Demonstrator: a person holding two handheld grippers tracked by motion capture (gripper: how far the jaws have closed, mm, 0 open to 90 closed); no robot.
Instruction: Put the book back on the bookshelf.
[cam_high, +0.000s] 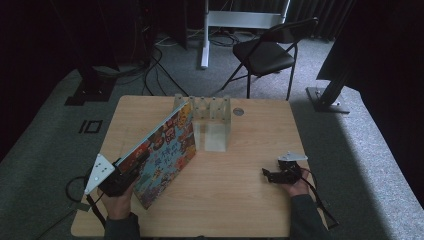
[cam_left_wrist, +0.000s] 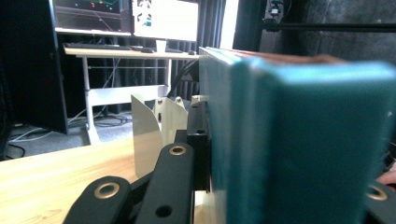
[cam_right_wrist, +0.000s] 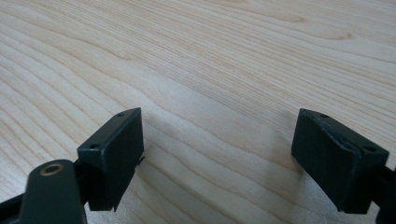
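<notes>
A large picture book (cam_high: 167, 150) with a colourful cover is tilted up off the wooden table (cam_high: 240, 195), its lower corner near the front edge. My left gripper (cam_high: 125, 172) is shut on the book's near edge; in the left gripper view the teal spine (cam_left_wrist: 299, 149) fills the space between the jaws. Behind the book stands a clear acrylic rack (cam_high: 212, 120) with upright dividers, also seen past the jaw as a pale rack (cam_left_wrist: 154, 126). My right gripper (cam_high: 270, 175) rests low at the right of the table, open, with bare wood between its pads (cam_right_wrist: 116, 149).
A small round disc (cam_high: 238, 111) lies at the table's back edge. A black folding chair (cam_high: 265, 52) and a white desk leg (cam_high: 205, 35) stand beyond the table. A desk with monitors (cam_left_wrist: 126, 18) shows far off.
</notes>
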